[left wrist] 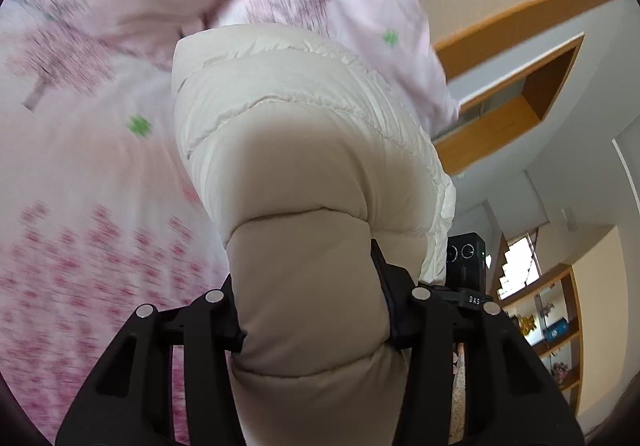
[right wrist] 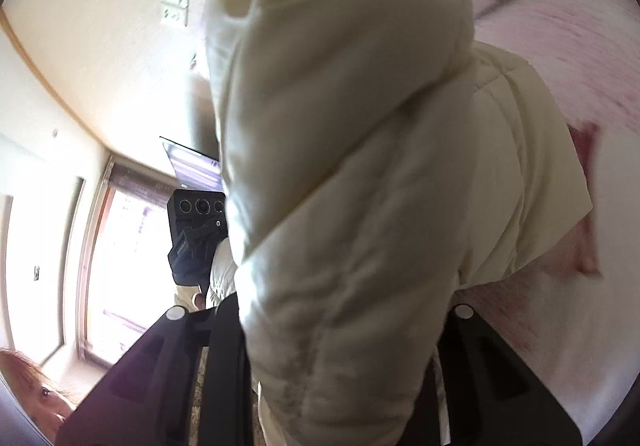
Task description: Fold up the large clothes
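**Puffer jacket lifted, fold still to come**

You have both grippers clamped on the cream puffer jacket (left wrist: 304, 150): the left gripper (left wrist: 316, 330) pinches a padded roll, the right gripper (right wrist: 344, 358) another bunch. The jacket hangs above the pink floral bed (left wrist: 100, 174), unfolded; both grippers tilt slightly downward.

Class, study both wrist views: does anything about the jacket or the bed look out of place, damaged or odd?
Nothing looks damaged or spilled. The cream puffer jacket is bunched into a thick roll between the fingers of the left gripper and of the right gripper, not yet flat, above the pink floral bedding. The blur hides fine detail.
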`<state>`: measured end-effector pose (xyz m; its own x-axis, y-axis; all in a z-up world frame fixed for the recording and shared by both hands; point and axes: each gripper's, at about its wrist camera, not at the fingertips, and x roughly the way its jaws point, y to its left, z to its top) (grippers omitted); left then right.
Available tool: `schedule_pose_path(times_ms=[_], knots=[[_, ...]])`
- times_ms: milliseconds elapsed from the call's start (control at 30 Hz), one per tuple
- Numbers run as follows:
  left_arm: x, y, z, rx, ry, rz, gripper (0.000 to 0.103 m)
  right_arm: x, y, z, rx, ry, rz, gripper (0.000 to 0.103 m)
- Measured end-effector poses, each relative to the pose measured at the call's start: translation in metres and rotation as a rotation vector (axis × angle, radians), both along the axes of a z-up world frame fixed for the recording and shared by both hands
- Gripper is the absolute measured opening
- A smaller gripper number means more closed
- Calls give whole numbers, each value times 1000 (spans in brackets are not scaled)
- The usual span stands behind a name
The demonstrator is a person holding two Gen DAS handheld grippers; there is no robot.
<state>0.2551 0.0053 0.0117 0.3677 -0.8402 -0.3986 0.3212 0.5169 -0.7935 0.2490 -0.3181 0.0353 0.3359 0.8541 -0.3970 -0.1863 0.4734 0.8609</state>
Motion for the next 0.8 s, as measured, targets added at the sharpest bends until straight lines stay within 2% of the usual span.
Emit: schedule_pose_path(times_ms=[133, 333, 467, 533, 633, 700, 800], knots=[[1, 36, 6, 16, -21, 66, 48, 20, 27, 4, -5, -17, 38, 24], [11, 74, -3, 48, -8, 127, 48, 43, 52, -5, -13, -3, 60, 24], [22, 89, -21, 94, 38, 154, 49, 30, 42, -15, -31, 41, 55, 27], [25, 94, -33, 103, 70, 161, 51, 21, 41, -21, -25, 77, 44, 31], [27, 101, -44, 120, 90, 166, 59, 19, 31, -33, -10, 141, 11, 43], [28, 102, -47, 143, 100, 172, 65, 18, 22, -37, -20, 176, -17, 60], [31, 100, -44, 157, 116, 173, 71, 8, 9, -38, -75, 207, -77, 71]])
